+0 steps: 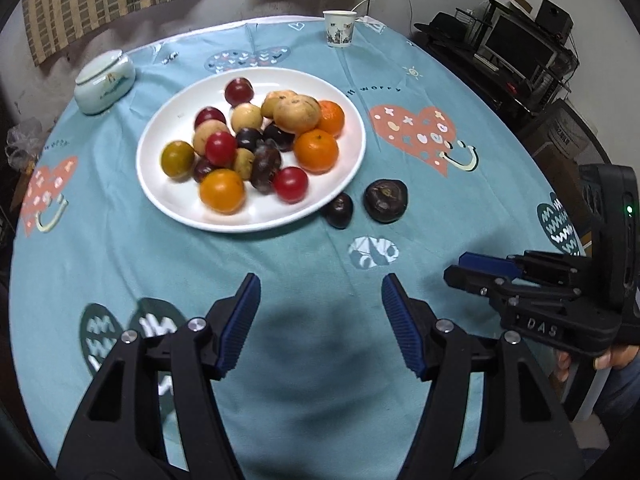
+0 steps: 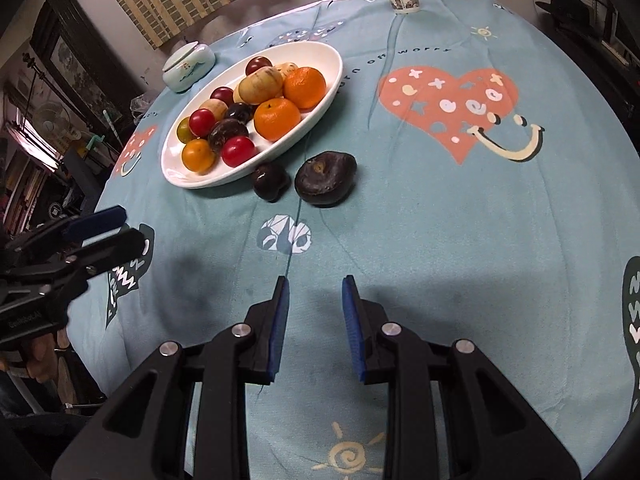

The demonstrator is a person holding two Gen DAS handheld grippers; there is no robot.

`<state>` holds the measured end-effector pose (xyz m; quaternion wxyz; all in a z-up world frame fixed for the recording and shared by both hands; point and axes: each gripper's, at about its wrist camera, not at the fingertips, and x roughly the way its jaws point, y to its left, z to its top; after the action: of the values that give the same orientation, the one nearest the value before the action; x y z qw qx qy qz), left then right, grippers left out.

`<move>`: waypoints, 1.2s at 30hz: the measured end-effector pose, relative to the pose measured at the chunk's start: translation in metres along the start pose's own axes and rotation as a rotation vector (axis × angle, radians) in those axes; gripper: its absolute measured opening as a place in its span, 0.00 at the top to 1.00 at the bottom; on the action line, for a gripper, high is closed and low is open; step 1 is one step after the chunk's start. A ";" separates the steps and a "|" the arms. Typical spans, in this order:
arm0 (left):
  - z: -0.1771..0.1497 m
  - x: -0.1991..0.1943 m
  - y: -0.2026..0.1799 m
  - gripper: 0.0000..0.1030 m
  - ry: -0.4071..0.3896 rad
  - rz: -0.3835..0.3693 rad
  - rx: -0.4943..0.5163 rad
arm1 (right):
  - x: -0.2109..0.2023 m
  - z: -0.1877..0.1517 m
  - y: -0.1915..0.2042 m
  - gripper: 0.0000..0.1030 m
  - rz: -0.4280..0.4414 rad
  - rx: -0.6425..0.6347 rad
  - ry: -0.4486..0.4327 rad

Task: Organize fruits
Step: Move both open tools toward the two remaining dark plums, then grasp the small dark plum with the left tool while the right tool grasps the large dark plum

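Held left gripper (image 1: 321, 284) about half-wide above bare tablecloth (image 1: 280, 260), with nothing between its blue pads. Held right gripper (image 2: 315, 284) drawn in narrow, all but shut, gripping nothing either, low over the cloth off to the right of the left one. Saw 2 dark fruits lying on the cloth by the near right rim of the white plate (image 1: 160, 200): smaller dark fruit (image 1: 338, 210) tight against the rim, contact impossible to tell; larger dark fruit (image 1: 386, 201) just right of it, with a slim gap between the 2. Found the plate heaped with mixed fruit: 3 orange citrus (image 1: 316, 150), several red round fruits (image 1: 290, 185), tan ones, dark purple ones. Noted a paper cup (image 1: 339, 28) near the table's far edge and a lidded ceramic jar (image 1: 105, 82) left of the plate, both well apart from the grippers.
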<state>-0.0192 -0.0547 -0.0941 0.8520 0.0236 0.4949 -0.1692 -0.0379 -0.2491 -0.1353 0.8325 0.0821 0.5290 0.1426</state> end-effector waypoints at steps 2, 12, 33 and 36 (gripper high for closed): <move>-0.001 0.009 -0.007 0.37 0.000 -0.008 -0.027 | -0.001 -0.003 -0.001 0.73 0.002 -0.003 0.007; 0.018 0.061 -0.009 0.38 -0.050 0.081 -0.299 | -0.017 -0.016 -0.024 0.73 0.021 -0.005 0.015; 0.038 0.105 -0.006 0.42 -0.056 0.190 -0.464 | -0.020 -0.023 -0.041 0.73 0.076 -0.074 0.089; 0.036 0.104 -0.007 0.47 -0.057 0.202 -0.447 | -0.021 -0.019 -0.043 0.73 0.072 -0.079 0.078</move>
<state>0.0561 -0.0966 -0.1637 0.8624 -0.1207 0.4908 0.0301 -0.0572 -0.2964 -0.1377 0.8082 0.0627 0.5516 0.1964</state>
